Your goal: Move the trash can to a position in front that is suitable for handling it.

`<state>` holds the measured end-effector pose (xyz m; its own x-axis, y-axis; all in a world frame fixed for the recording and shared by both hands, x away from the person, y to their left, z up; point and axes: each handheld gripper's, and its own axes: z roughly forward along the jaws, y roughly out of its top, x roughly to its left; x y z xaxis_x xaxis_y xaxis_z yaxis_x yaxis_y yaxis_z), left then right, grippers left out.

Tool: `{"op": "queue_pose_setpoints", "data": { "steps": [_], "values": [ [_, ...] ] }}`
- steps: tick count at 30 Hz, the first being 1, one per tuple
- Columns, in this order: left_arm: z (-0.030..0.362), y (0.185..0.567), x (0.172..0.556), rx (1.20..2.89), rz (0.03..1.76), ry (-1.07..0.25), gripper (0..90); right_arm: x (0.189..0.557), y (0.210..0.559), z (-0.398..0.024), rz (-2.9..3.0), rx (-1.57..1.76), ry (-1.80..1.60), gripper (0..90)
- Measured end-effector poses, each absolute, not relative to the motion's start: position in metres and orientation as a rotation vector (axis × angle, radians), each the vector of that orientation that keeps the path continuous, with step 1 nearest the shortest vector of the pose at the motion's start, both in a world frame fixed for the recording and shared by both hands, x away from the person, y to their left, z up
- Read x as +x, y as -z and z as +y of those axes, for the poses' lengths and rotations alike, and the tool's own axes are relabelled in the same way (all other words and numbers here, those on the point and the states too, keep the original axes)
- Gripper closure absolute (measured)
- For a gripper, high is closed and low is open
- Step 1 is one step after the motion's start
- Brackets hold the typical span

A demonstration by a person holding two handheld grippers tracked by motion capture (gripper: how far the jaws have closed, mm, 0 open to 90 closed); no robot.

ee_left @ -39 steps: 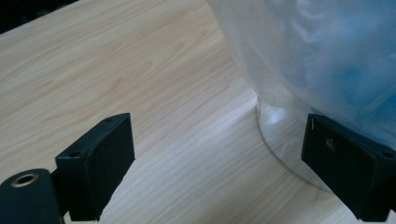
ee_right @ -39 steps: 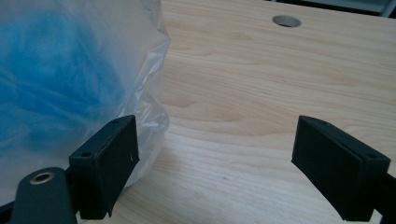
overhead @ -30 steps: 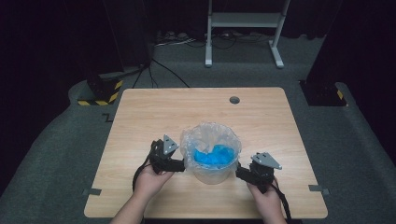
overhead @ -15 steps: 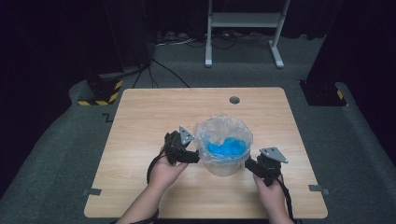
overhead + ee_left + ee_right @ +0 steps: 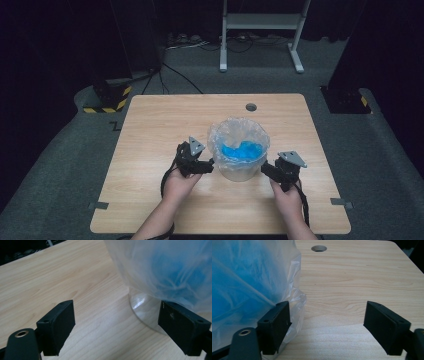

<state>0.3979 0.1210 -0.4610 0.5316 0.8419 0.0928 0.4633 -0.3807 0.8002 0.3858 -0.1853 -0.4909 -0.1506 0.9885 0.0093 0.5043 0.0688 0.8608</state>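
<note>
Wooden table (image 5: 150,130), light grain, round cable hole (image 5: 251,107) near its far edge. Left gripper (image 5: 204,165) held in the person's left hand (image 5: 177,184), just left of the container; in the left gripper view its jaws stand wide apart, nothing between them but bare tabletop, the far jaw close against the container's clear base, contact uncertain at this angle. Centre of the table, slightly toward the near edge: a clear round container (image 5: 241,170) lined with a thin translucent plastic bag (image 5: 239,131), the bag folded over the rim and hanging down the outside; blue material (image 5: 243,150) sits inside, kind not discernible through the film. Right gripper (image 5: 268,169) in the right hand (image 5: 285,192), just right of the container; its jaws also spread apart, gripping nothing, one jaw against the bag's loose hanging edge (image 5: 295,305).
</note>
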Motion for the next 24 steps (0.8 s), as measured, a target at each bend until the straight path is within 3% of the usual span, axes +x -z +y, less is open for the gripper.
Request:
{"op": "queue_pose_setpoints", "data": {
  "steps": [10,24],
  "values": [
    [0.147,0.458,0.385,2.043,1.061,-0.603,14.6,0.381,0.485,-0.193,1.725,1.452,-1.029,18.8],
    [0.172,0.437,0.384,1.883,1.047,-0.597,14.5,0.357,0.456,-0.210,1.635,1.285,-1.212,14.7]
  ]
}}
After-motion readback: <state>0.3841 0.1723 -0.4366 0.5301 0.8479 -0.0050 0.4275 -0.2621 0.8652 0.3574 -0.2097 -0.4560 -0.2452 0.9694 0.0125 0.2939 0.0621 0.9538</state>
